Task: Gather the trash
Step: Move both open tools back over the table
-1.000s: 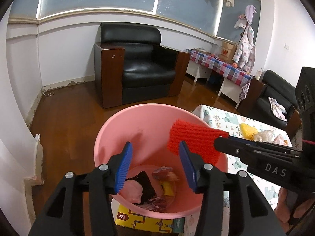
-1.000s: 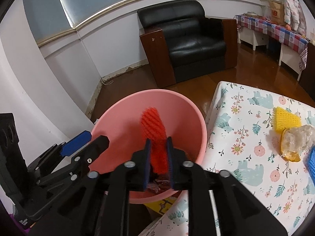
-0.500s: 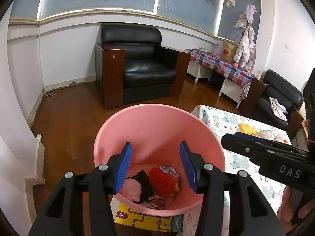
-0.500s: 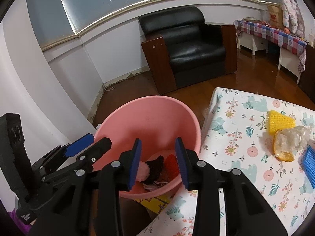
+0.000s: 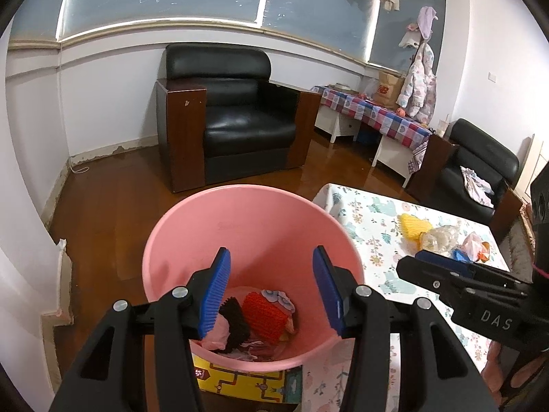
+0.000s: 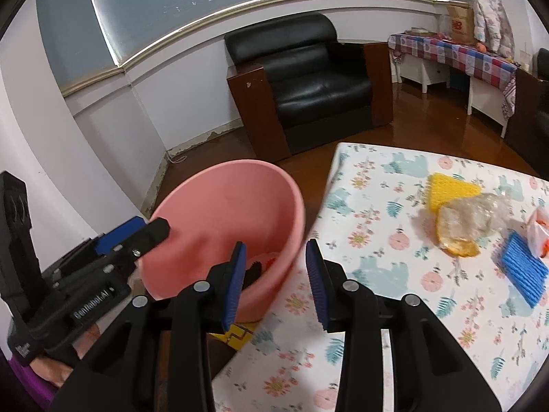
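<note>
The table with the white floral oilcloth (image 6: 384, 274) carries what is left to collect, all of it ahead and to the right of the right gripper (image 6: 276, 274), well clear of its tips. The right gripper has swung off the bin toward this side; its jaws have just been opening and now stand partly apart with nothing between them. It is plainly the nearer of the two to the table litter. The left gripper (image 5: 271, 292) hangs over the bin mouth, jaws spread wide and empty.

The round pink plastic bin (image 5: 254, 219) stands at the table's left edge, on a yellow printed sheet (image 5: 240, 381). Inside it lie a red knitted pad (image 5: 264, 316), a black frilled scrap (image 5: 235, 321), a crumpled pink piece (image 5: 218, 331) and a small pale printed wrapper (image 5: 276, 300).

On the table, largest first: the blue ribbed rectangular pad (image 6: 523, 271) lies nearest the right gripper, its long axis running diagonally from upper left to lower right in the right wrist view. Behind it, the crumpled clear plastic wrap (image 6: 480, 213) rests against an orange-yellow peel-like piece (image 6: 458, 240) and touches the yellow ribbed pad (image 6: 449, 190). A white and orange packet (image 6: 538, 230) sits at the far right, just beside the blue pad; its exact shape is cut off.

Judging by this, the next reach goes right and forward.
</note>
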